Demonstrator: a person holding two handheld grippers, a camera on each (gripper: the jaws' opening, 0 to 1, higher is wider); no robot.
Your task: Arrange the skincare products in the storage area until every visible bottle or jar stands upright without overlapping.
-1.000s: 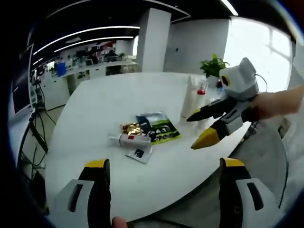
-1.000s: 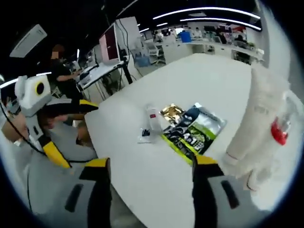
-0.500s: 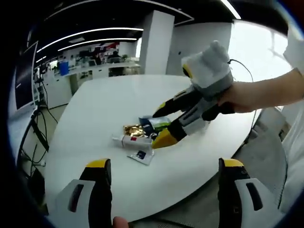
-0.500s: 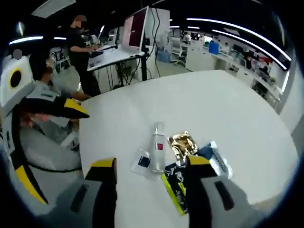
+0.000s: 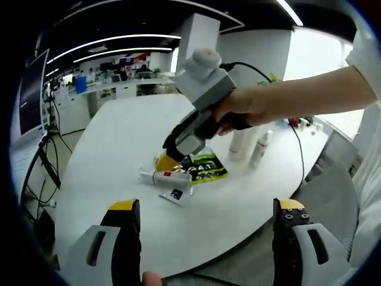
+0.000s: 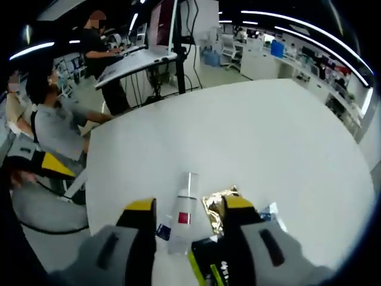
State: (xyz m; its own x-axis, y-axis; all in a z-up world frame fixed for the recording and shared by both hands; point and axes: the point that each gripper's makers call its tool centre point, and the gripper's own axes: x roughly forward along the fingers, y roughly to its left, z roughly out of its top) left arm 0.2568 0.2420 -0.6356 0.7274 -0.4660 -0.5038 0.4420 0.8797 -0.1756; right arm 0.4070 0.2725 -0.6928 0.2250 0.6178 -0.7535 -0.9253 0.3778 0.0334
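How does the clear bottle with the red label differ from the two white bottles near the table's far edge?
The clear bottle with the red label lies on its side; the two white bottles stand upright. The clear bottle sits among the gold sachet and green packet, between the open jaws of the right gripper; the white bottles stand apart, untouched. All rest on the white table.

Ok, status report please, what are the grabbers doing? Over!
Right gripper open, straddling the lying bottle. Left gripper open, back off the table. Sachets crowd beside it.
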